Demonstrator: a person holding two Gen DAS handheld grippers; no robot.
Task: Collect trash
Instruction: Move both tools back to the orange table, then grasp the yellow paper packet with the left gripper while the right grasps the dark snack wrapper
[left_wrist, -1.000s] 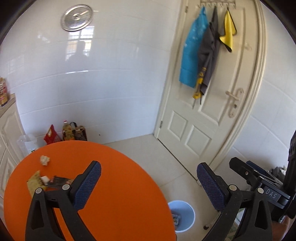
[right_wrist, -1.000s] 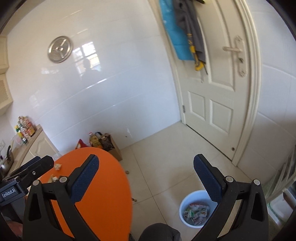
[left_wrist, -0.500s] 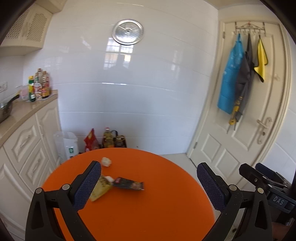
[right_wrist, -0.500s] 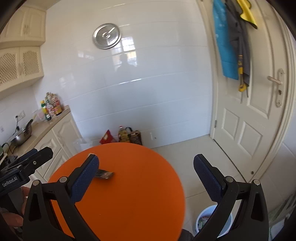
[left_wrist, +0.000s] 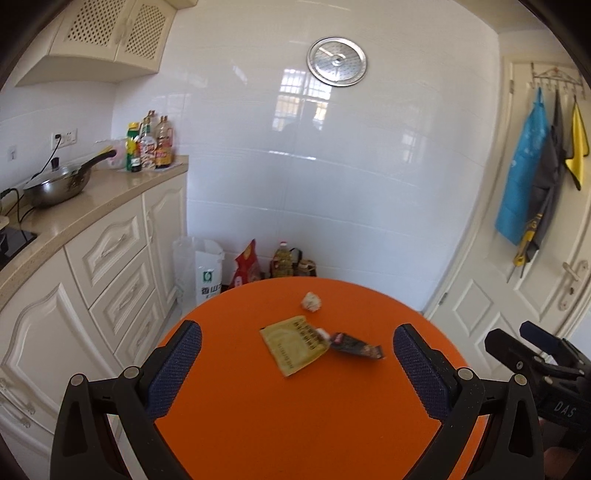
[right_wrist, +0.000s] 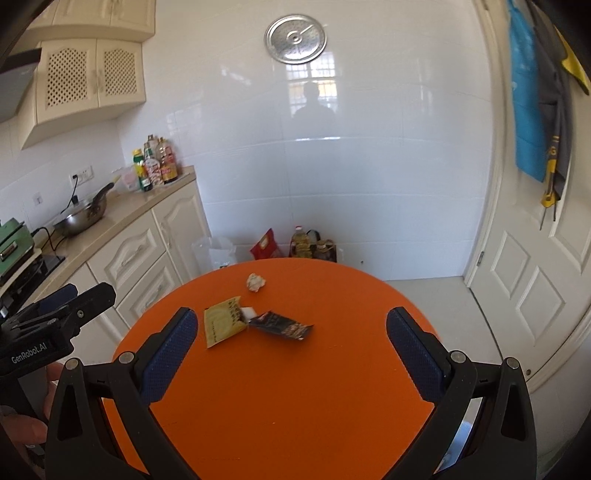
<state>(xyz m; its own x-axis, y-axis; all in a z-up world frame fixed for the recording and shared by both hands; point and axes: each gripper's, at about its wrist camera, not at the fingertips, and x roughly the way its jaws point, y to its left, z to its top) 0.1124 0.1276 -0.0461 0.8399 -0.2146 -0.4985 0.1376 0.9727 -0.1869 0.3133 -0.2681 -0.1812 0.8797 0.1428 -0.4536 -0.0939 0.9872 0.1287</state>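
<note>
On the round orange table lie three bits of trash. A crumpled white paper ball sits farthest away. Nearer lie a flat yellow packet and a dark torn wrapper, touching a small white scrap. My left gripper is open above the near part of the table, short of the trash, nothing between its blue pads. My right gripper is open too, just short of the dark wrapper. Each view shows the other gripper at its edge.
Cream cabinets with a countertop run along the left, carrying a pan and bottles. A white bag, red packet and oil bottles stand on the floor by the tiled wall. A white door with hanging cloths is at right.
Both grippers have swung left from the door and the blue floor bin to face the table squarely. The trash now lies centred ahead. Both stay open.
</note>
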